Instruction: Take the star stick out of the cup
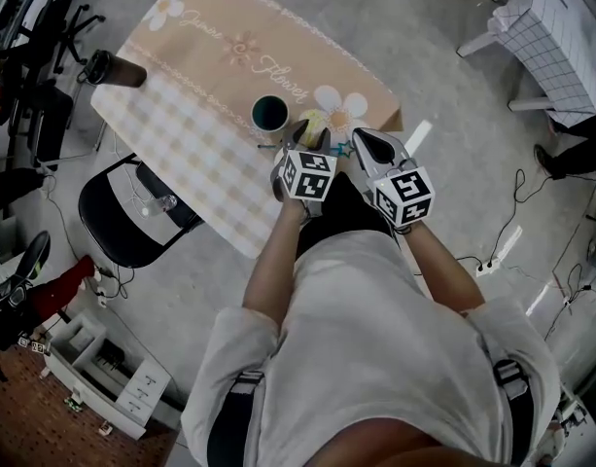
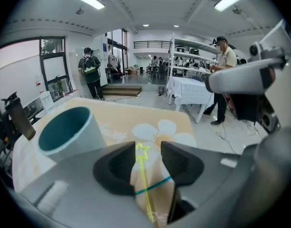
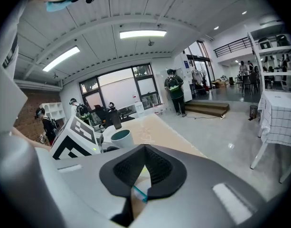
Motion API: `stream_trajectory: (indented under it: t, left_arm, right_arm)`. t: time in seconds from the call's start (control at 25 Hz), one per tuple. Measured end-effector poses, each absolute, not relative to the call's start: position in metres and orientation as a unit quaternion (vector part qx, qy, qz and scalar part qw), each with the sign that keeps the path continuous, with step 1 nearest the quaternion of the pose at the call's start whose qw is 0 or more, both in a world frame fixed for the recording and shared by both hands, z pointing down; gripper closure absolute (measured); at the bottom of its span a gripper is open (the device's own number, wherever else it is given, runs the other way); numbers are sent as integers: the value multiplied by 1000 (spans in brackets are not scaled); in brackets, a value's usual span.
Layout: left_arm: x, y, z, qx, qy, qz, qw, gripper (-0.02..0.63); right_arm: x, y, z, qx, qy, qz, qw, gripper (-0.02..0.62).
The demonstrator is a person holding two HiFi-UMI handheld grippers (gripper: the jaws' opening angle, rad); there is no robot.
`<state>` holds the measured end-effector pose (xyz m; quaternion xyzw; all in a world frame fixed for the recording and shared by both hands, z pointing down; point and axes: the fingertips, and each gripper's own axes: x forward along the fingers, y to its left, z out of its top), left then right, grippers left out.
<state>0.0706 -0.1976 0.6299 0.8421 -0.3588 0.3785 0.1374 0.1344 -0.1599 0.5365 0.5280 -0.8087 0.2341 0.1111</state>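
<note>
1. While looking along the left gripper (image 2: 147,148), record jaws set wide, with the yellow star stick (image 2: 141,175) running between them, star end forward, not clamped.
2. Log the star stick as outside the cup (image 2: 64,129), which stands upright on the desk (image 2: 121,120), just left of this gripper.
3. Note a thin teal strip (image 2: 157,185) crossing the stick.
4. Record the right gripper (image 3: 145,148) with jaw tips closed together and the teal strip showing in the gap below them; cannot tell whether pinched.

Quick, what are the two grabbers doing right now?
Left gripper: open, the yellow star stick between its jaws, not pinched.
Right gripper: shut, nothing clearly held.
</note>
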Motion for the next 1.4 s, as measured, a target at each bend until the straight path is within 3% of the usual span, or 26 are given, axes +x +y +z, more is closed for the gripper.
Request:
stream_trajectory:
  t: [0.24,0.32,0.44,0.64,0.96,1.4]
  left_arm:
    - [24,-143,580,847,-401,315,148,467]
    - [10,-130,563,844,-429,281,158,500]
    - [-4,-121,543,833,-476,238,155,601]
    - [-45,-98,516,802,-550,161,168,603]
    - [-62,-54,455,769,-616,107,129,603]
    - [-7,-31,431,738,-655,97,131,603]
  right_arm:
    - [83,-133,519,500,-832,209,115,597]
    - [70,-129,512,492,-841,193,117,597]
    - [65,-127,508,483,-851,167,123,597]
    - [46,-110,487,470,-867,112,124,597]
    - [39,-79,440,434,-894,68,92,597]
    - [81,-65,408,381,-919,67,74,597]
